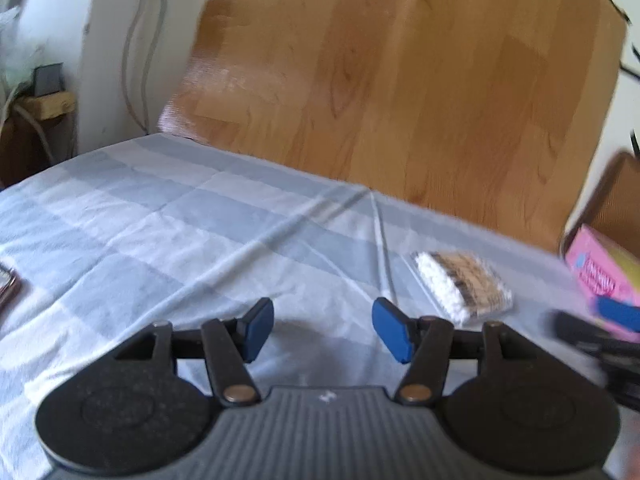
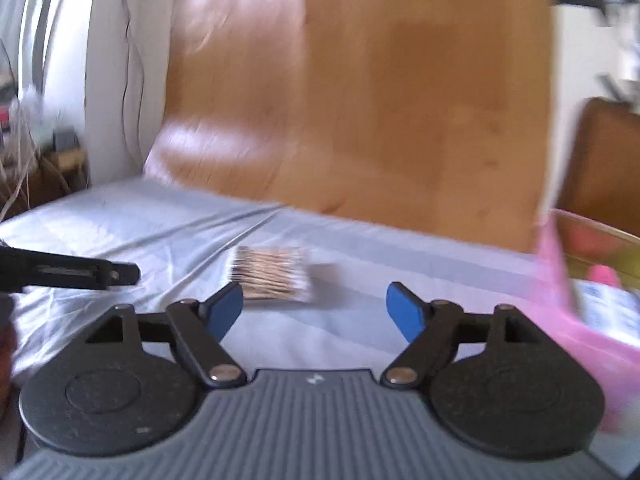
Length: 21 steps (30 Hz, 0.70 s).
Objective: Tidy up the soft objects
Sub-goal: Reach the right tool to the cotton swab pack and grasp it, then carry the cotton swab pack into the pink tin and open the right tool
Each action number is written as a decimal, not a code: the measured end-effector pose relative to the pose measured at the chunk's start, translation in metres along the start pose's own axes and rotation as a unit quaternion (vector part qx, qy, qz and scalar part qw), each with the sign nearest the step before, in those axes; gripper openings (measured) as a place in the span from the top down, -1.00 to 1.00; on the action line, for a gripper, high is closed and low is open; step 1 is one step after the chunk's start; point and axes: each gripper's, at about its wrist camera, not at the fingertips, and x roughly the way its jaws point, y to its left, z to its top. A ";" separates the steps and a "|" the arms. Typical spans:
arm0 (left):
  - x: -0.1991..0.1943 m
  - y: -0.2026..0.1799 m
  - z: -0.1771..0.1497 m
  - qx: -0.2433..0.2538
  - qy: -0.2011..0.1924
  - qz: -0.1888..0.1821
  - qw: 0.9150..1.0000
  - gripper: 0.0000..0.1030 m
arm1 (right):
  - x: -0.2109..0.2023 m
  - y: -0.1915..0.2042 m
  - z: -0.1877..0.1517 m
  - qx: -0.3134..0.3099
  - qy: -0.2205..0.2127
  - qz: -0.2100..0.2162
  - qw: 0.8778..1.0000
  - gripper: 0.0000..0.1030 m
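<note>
A table covered with a blue-and-white checked cloth [image 1: 168, 216] is seen in both views, with a wooden floor [image 1: 400, 80] beyond its far edge. In the left wrist view the left gripper [image 1: 323, 330] is shown with its blue pads [image 1: 260, 328] parted and only cloth between them; nothing is held. A clear packet of cotton swabs [image 1: 460, 286] is lain flat on the cloth, near the far edge and just right of that gripper. Only this view shows a dark object [image 1: 6, 284] at the left edge of the table; what it is cannot be told. At its right border part of the right gripper [image 1: 600, 332] is caught, blurred. In the right wrist view the right gripper [image 2: 316, 312] is seen with fingers spread wide and empty, the packet of cotton swabs [image 2: 272, 274] lying ahead of its left finger. A pink container [image 2: 568, 280] is shown at the right edge of the table, much more fully here; pale and pink items are seen inside, too blurred to be named.
</note>
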 end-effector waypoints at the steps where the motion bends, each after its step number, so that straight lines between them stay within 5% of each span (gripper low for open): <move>1: -0.001 0.001 0.000 -0.009 -0.005 0.001 1.000 -0.09 | 0.017 0.005 0.005 0.002 0.013 0.000 1.000 -0.63; 7: -0.002 -0.010 0.000 0.013 -0.012 0.003 1.000 -0.09 | 0.089 0.004 0.017 0.091 0.111 0.047 0.989 -0.64; 9: -0.001 -0.015 -0.001 0.025 -0.014 0.006 1.000 -0.09 | 0.085 0.008 0.013 0.074 0.101 0.040 0.991 -0.39; 14: 0.006 -0.012 0.001 0.023 0.000 -0.016 1.000 -0.15 | 0.039 0.000 -0.007 0.046 0.091 0.036 0.994 -0.37; 17: 0.011 -0.019 0.000 0.053 0.036 -0.048 0.997 -0.43 | -0.007 -0.026 -0.026 0.054 0.093 0.033 0.994 -0.38; 21: 0.004 -0.050 -0.012 0.095 0.058 -0.079 0.991 -0.48 | -0.074 -0.074 -0.065 0.077 0.087 -0.011 0.993 -0.38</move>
